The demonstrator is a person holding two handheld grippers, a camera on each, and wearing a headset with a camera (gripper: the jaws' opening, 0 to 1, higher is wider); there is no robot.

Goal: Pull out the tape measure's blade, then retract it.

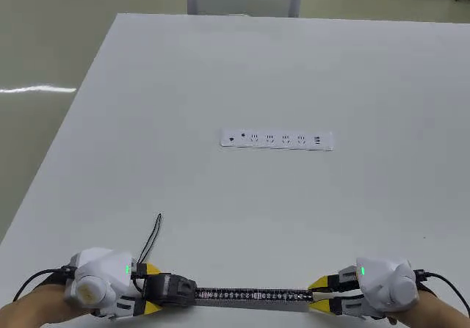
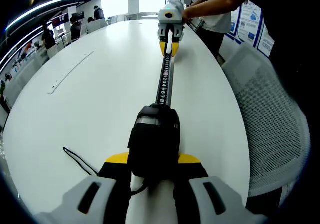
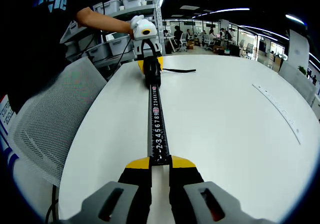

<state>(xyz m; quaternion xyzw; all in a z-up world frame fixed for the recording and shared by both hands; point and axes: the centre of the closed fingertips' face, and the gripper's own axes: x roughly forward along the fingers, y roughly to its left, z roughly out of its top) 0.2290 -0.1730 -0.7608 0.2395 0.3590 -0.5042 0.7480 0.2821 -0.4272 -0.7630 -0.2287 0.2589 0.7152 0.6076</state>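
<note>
Black and boxy, the tape measure's case (image 1: pixel 170 290) lies near the front edge of the white table (image 1: pixel 220 71), clamped between the jaws of the left gripper (image 1: pixel 153 290). Its blade (image 1: pixel 253 296) runs flat along the tabletop to the right gripper (image 1: pixel 317 296), whose jaws pinch the tip. The pull looks done, so retraction is likely next. Hold the case steady, guide the blade in line with its mouth, and walk the tip back slowly rather than letting it snap. Counted: one tape measure, one blade, two grippers, one thin black lanyard (image 1: pixel 152 238) beside the case, one white power strip (image 1: pixel 277 139) well apart.
</note>
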